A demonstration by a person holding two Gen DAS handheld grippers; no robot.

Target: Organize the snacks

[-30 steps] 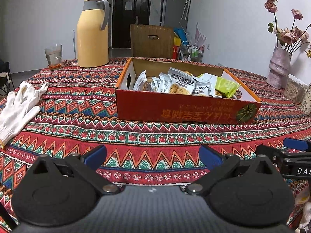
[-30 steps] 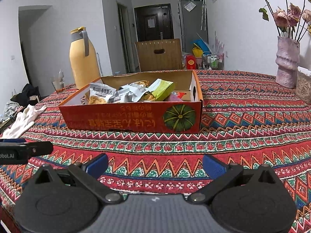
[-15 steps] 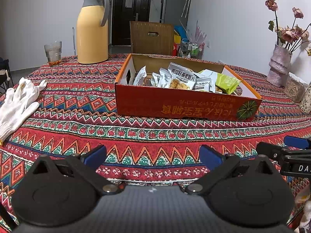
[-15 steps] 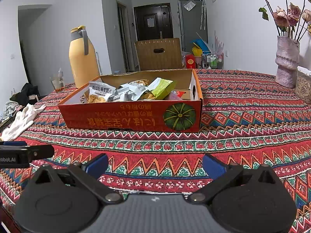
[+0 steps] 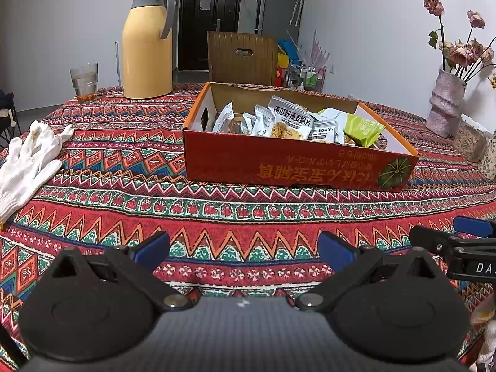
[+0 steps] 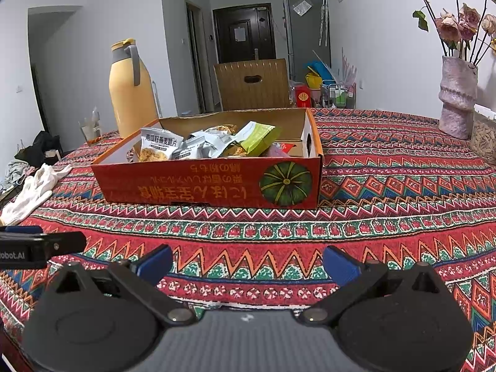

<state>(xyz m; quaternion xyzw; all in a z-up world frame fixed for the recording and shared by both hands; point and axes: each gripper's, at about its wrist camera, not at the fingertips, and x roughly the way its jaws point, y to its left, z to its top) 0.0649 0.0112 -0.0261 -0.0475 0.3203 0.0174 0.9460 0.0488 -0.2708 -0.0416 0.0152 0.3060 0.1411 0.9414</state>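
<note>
Snack packets [image 5: 291, 122] are seen piled loose in an orange cardboard box [image 5: 288, 167] at the middle of a table covered by a patterned red cloth [image 5: 124, 161]. From the left, white work gloves [image 5: 29, 158] are laid near the table's edge, a drinking glass [image 5: 84, 81] is set farther back, and a yellow jug with a grey handle [image 5: 148, 43] is stood beside it, well apart from the box. Inside the box, grey and white wrappers are heaped toward the left and centre, and a green packet [image 5: 364, 130] is propped at the right end. A wooden chair back [image 5: 243, 59] is framed behind the box. At far right, a pale vase of dried roses [image 5: 446, 105] is placed against the wall. In the foreground, the left gripper [image 5: 244, 246] is held low over the cloth with its blue-tipped fingers spread wide and nothing between them. The right gripper [image 6: 247, 260] is likewise held short of the box, its fingers parted and empty, with the box seen straight ahead.
</note>
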